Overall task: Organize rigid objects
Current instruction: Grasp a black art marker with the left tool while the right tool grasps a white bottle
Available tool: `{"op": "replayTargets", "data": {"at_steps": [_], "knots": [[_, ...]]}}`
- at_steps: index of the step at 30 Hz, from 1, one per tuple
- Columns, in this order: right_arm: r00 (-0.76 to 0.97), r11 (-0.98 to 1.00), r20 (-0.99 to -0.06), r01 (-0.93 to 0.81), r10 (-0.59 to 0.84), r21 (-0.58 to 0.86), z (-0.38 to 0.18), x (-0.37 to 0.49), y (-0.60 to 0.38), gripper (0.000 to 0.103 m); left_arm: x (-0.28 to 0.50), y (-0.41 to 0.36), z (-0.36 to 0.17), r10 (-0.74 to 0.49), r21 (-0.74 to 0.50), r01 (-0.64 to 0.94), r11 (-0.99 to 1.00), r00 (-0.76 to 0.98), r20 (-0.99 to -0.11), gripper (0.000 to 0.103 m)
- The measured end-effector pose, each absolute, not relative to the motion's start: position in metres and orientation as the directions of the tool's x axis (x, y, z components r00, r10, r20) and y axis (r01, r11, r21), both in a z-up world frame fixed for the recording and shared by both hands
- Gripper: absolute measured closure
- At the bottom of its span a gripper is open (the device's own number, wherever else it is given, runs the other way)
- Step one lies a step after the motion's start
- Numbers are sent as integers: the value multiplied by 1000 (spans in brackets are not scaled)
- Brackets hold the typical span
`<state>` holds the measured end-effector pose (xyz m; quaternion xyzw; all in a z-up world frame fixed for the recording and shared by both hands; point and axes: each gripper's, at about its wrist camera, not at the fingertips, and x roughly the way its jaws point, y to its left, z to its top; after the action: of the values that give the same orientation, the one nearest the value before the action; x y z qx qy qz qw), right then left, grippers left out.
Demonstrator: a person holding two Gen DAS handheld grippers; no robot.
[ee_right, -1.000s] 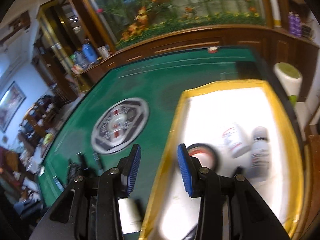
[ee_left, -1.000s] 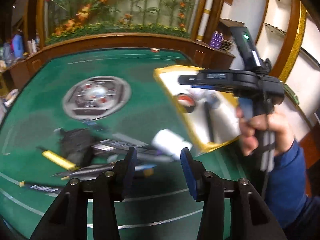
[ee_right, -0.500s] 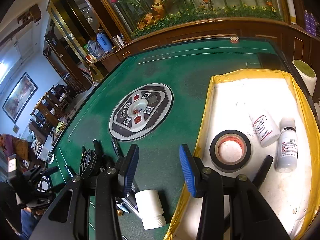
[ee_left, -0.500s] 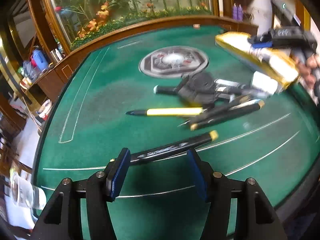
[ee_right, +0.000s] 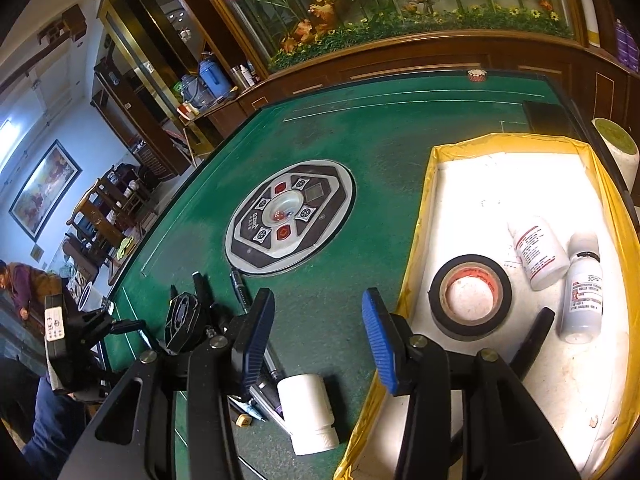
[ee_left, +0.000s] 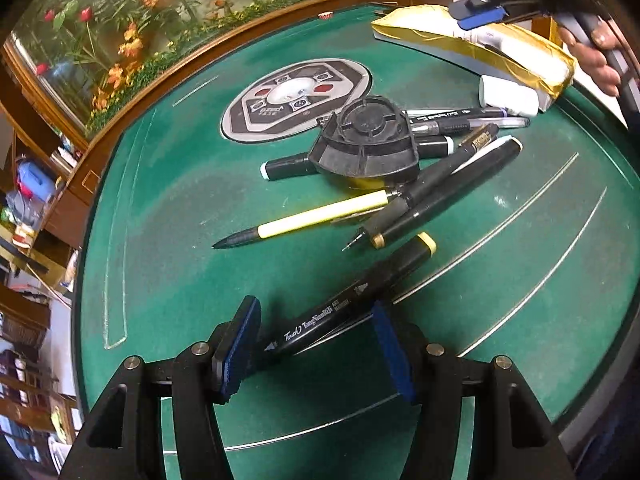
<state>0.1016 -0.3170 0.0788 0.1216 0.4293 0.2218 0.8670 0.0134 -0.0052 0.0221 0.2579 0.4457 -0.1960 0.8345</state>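
My left gripper [ee_left: 316, 346] is open, its jaws on either side of a black Touch marker with a yellow cap [ee_left: 348, 300] that lies on the green table. Beyond it lie a yellow pen [ee_left: 304, 220], several black pens and markers [ee_left: 440, 188] and a black round plastic part [ee_left: 366, 140]. My right gripper [ee_right: 318, 340] is open and empty, hovering at the left rim of the yellow-edged white tray [ee_right: 424, 208]. The tray holds a black tape roll [ee_right: 470, 294] and two white bottles [ee_right: 538, 254]. A white bottle [ee_right: 308, 412] lies on the table beside the tray.
A round control panel [ee_right: 290, 216] is set in the middle of the table. A wooden rail [ee_right: 400, 64] runs along the far edge. A small red and white object [ee_right: 477, 75] sits near the far edge. The right gripper also shows in the left wrist view [ee_left: 480, 16], over the tray.
My left gripper has swung away from the tray, moved down to the marker and now straddles it. My right gripper has drawn back slightly from over the tray to its left rim.
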Motion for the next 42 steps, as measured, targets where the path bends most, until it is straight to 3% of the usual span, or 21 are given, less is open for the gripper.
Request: {"op": "replayTargets", "data": {"at_steps": [2, 4, 14, 20, 26, 28, 30, 42], "knots": [[525, 869, -692, -293, 496, 400, 79, 101, -315, 59, 15, -5, 21, -104, 233, 544, 806, 518, -849, 44], [513, 866, -697, -311, 500, 392, 79, 98, -309, 59, 13, -5, 21, -112, 205, 530, 822, 506, -855, 61], [434, 867, -795, -448, 423, 217, 72, 81, -270, 60, -22, -24, 19, -16, 163, 338, 927, 470, -882, 84], [406, 869, -852, -483, 331, 108, 58, 75, -263, 60, -24, -18, 20, -58, 97, 327, 940, 435, -899, 83], [385, 839, -888, -544, 251, 1, 40, 67, -245, 64, -24, -21, 19, -35, 125, 316, 940, 456, -889, 79], [383, 834, -884, -552, 267, 12, 41, 66, -245, 70, -24, -23, 19, -22, 131, 290, 948, 470, -882, 83], [397, 840, -873, -542, 284, 26, 45, 66, -249, 70, -27, -27, 19, -9, 147, 283, 948, 483, -876, 88], [479, 845, -738, -483, 476, 231, 82, 72, -266, 70, -18, -27, 19, -39, 56, 176, 983, 492, -870, 87]]}}
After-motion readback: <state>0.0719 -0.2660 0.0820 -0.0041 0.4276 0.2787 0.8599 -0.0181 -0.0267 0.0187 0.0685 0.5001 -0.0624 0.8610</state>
